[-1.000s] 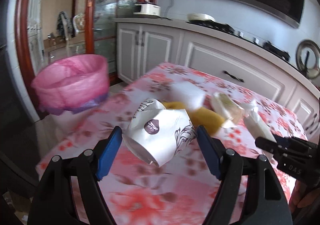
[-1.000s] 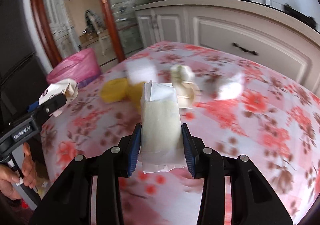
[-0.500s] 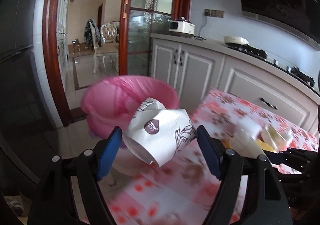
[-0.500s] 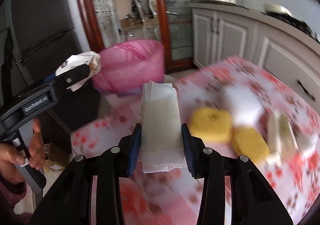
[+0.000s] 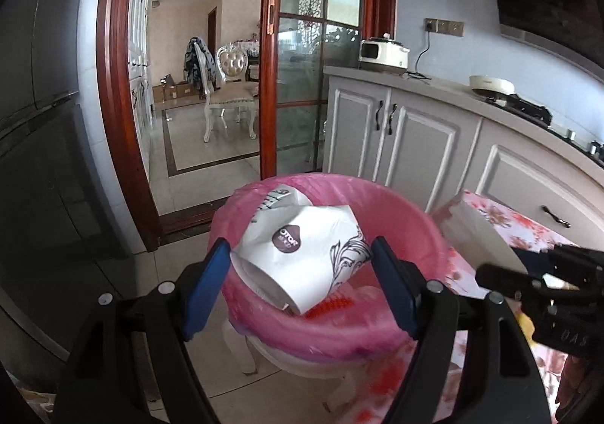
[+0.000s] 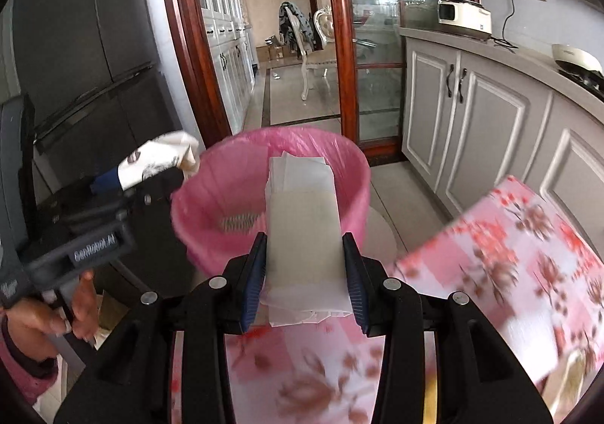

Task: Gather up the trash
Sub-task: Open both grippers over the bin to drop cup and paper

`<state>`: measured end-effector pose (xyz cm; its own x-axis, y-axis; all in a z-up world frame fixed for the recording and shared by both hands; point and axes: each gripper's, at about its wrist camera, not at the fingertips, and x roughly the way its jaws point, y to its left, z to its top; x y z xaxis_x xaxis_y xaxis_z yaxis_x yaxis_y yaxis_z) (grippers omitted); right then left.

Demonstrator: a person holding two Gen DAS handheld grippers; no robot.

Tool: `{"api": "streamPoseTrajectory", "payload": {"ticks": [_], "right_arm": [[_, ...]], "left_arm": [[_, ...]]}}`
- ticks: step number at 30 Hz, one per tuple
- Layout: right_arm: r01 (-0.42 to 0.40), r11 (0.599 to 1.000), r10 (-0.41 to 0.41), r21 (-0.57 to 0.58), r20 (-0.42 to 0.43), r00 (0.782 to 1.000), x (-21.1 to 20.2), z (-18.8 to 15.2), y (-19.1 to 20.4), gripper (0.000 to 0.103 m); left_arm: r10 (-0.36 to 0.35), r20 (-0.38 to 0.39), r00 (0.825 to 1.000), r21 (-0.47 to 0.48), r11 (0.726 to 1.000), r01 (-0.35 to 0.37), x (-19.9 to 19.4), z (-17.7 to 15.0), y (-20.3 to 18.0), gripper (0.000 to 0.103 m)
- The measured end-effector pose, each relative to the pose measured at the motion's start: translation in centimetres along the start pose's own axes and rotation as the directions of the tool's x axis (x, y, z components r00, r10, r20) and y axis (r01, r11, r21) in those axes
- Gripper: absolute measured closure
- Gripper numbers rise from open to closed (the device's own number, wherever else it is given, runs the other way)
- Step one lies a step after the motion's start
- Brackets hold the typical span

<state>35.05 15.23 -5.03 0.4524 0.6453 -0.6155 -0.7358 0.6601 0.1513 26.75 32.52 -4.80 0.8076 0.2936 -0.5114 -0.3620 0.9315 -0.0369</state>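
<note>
My left gripper (image 5: 301, 263) is shut on a crumpled white paper cup (image 5: 298, 254) with a brown logo and holds it over the near rim of the pink-lined trash bin (image 5: 411, 224). My right gripper (image 6: 305, 265) is shut on a flat white paper packet (image 6: 302, 231) and holds it just short of the bin (image 6: 211, 190). The left gripper with the cup (image 6: 158, 160) shows at the bin's left rim in the right wrist view. The right gripper (image 5: 502, 275) with the packet (image 5: 479, 235) shows at the right in the left wrist view.
The bin stands on a white stool (image 5: 302, 367) beside the table with a pink floral cloth (image 6: 509, 254). Grey kitchen cabinets (image 5: 396, 137) run along the right. A dark fridge (image 6: 75, 46) is on the left. A glass sliding door (image 5: 302, 84) lies behind.
Both grippers have swung left from the table to the pink bin, each still holding its trash. The bin is now directly in front of both.
</note>
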Motion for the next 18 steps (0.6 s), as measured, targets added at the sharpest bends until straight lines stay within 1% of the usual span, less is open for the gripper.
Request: {"api": "streamPoseTrajectory", "payload": {"ticks": [5,8,12,14,16,18], "right_arm": [[-0.015,1.000,0.015,-0.001,0.003,1.000,3.5,2.7,-0.4,0.064],[-0.045,0.999,0.045,0.025,0.004,0.999,5.1,3.6,-1.3,0.063],[-0.071,0.996,0.071,0.058,0.004,0.997,7.2,4.2,-2.3,0.059],[-0.056,0.996,0.056,0.068,-0.002,0.998,8.0,4.1,-2.7,0.041],[-0.055,0.996,0.056,0.071,-0.001,0.998,8.2,3.9,-2.9,0.038],[-0.053,0.996,0.054,0.068,-0.004,0.999,8.2,3.7,-2.9,0.038]], "left_arm": [[0.006,-0.024,1.000,-0.005,1.000,-0.006,2.8,0.9,0.8,0.029],[0.007,-0.041,0.999,-0.001,1.000,-0.007,4.5,1.3,1.3,0.029],[0.003,-0.046,0.999,0.015,1.000,-0.002,6.0,1.3,1.4,0.029],[0.011,-0.045,0.999,0.015,1.000,-0.010,6.6,1.2,1.6,0.028],[0.017,-0.056,0.998,-0.006,1.000,-0.018,7.2,1.2,2.0,0.028],[0.017,-0.060,0.998,-0.030,0.999,-0.019,7.2,1.0,2.3,0.027]]}}
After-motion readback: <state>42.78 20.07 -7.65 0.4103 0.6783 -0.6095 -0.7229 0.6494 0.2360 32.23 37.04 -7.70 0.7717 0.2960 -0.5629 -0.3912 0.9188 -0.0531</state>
